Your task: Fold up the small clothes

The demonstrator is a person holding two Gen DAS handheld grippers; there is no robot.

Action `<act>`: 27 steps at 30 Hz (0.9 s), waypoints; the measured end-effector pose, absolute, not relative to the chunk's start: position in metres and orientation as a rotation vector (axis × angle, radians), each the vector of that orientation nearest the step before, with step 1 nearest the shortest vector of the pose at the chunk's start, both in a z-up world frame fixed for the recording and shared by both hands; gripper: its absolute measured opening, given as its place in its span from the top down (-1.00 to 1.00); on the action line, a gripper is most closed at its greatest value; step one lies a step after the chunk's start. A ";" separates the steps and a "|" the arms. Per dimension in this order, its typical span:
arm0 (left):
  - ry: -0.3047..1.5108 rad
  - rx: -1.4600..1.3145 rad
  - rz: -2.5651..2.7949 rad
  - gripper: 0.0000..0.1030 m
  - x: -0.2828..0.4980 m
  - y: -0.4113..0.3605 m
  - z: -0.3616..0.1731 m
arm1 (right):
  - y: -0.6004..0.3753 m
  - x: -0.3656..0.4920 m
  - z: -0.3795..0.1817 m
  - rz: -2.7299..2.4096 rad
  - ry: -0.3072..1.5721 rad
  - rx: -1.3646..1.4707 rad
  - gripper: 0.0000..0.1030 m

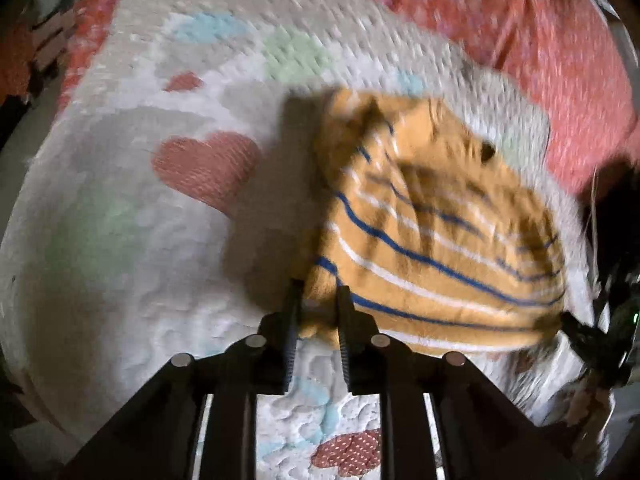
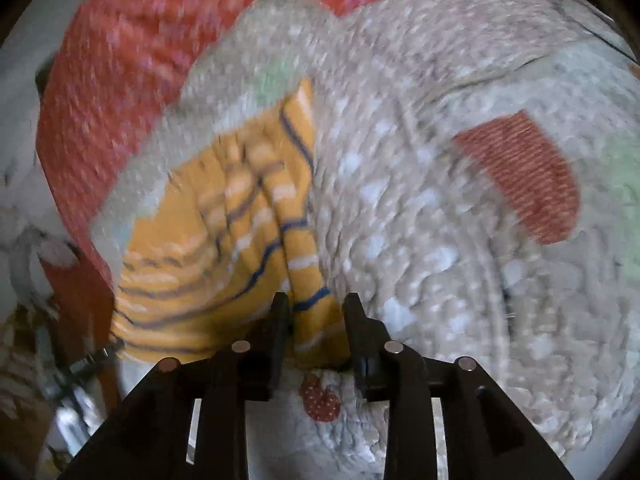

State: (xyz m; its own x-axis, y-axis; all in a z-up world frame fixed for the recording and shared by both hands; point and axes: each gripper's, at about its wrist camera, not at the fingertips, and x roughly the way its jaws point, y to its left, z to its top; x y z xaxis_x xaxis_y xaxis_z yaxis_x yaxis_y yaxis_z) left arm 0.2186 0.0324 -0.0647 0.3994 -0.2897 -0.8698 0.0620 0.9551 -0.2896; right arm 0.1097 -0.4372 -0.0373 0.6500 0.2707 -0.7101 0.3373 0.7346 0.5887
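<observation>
While both frames are smeared by motion blur, the main facts read clearly enough. A small orange garment (image 1: 432, 224) with blue and white stripes lies bunched on a white quilted blanket (image 1: 120, 240) patterned with red hearts and pale green and blue patches — the blanket itself is spread over a red bedcover (image 1: 540, 40).

From the left wrist view, the left gripper (image 1: 320, 296) has its two black fingers drawn close together on the near left corner of the garment, with orange cloth pinched between them. The rest of the garment fans away up and to the right, rumpled, casting a dark shadow onto the blanket at its left.

From the right wrist view, the right gripper (image 2: 316, 304) holds a narrow fold of the same striped cloth (image 2: 224, 232) between its fingers; the jaws stand a little wider than the left pair, yet the fabric fills the gap. The garment spreads away to the left of these fingers, toward the red bedcover (image 2: 132, 48), and the blanket (image 2: 420, 220) fills the right side.
</observation>
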 end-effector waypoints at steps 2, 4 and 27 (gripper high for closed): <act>1.076 -0.259 -0.157 0.67 0.217 0.052 -0.049 | -0.445 0.106 -0.020 -0.088 0.819 0.756 0.35; 1.007 -0.266 -0.117 0.66 0.217 0.061 -0.032 | -0.444 0.119 -0.002 -0.098 0.794 0.710 0.35; 1.196 -0.273 -0.222 0.39 0.356 -0.062 -0.097 | -0.431 0.270 -0.048 -0.033 0.917 0.711 0.76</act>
State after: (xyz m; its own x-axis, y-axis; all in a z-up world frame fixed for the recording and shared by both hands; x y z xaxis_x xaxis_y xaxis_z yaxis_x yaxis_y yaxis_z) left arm 0.3556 -0.0620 -0.0968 0.3513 -0.3124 -0.8826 0.0257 0.9456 -0.3244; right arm 0.2696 -0.4309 -0.0485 0.6241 0.2649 -0.7351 0.3174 0.7737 0.5483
